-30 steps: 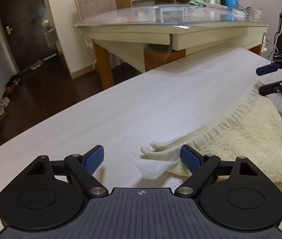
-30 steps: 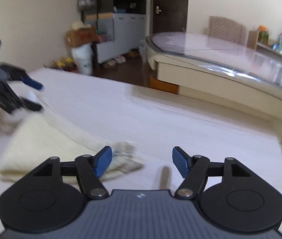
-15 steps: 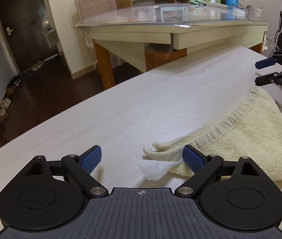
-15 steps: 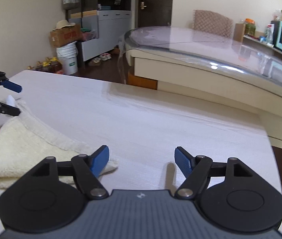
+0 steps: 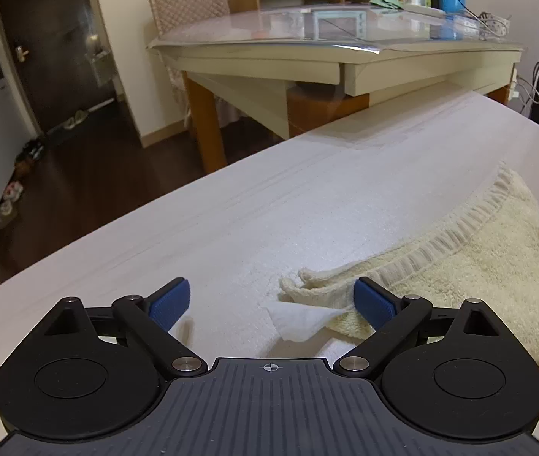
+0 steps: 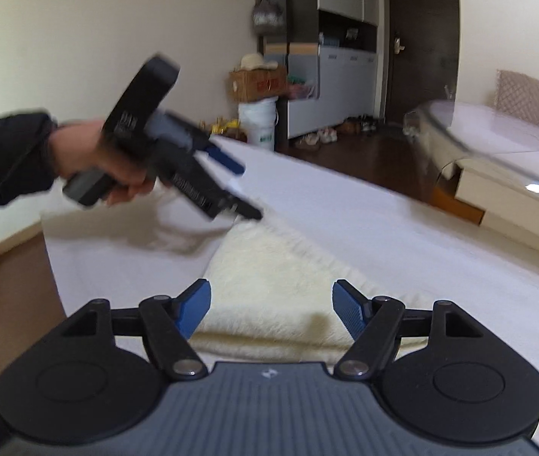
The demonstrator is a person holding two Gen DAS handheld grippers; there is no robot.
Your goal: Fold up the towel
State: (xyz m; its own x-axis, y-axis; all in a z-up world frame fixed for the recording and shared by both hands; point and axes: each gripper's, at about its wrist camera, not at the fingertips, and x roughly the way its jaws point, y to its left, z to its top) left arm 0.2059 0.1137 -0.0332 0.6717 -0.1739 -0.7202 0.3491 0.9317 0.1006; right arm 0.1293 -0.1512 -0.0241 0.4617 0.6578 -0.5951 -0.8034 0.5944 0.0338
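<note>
Towel (image 5: 471, 266), cream terry, folded flat on white table (image 5: 307, 197); ribbed hem running from 8 o'clock toward 2 o'clock in left wrist view, bunched corner with white tag (image 5: 300, 321) at 6 o'clock. Left gripper (image 5: 271, 300): jaws wide, nothing held; tag and corner lying between the fingers, right blue pad (image 5: 374, 306) just beside or over the hem, contact not discernible. Right gripper (image 6: 271, 307): jaws wide, empty, poised over near folded edge of towel (image 6: 269, 277) at 6 o'clock. Left gripper (image 6: 244, 190) at 10 o'clock in right wrist view, blurred, gripped by left hand (image 6: 91, 163), fingers spread near far corner. Dining table (image 5: 345, 49) at 12 o'clock beyond.
</note>
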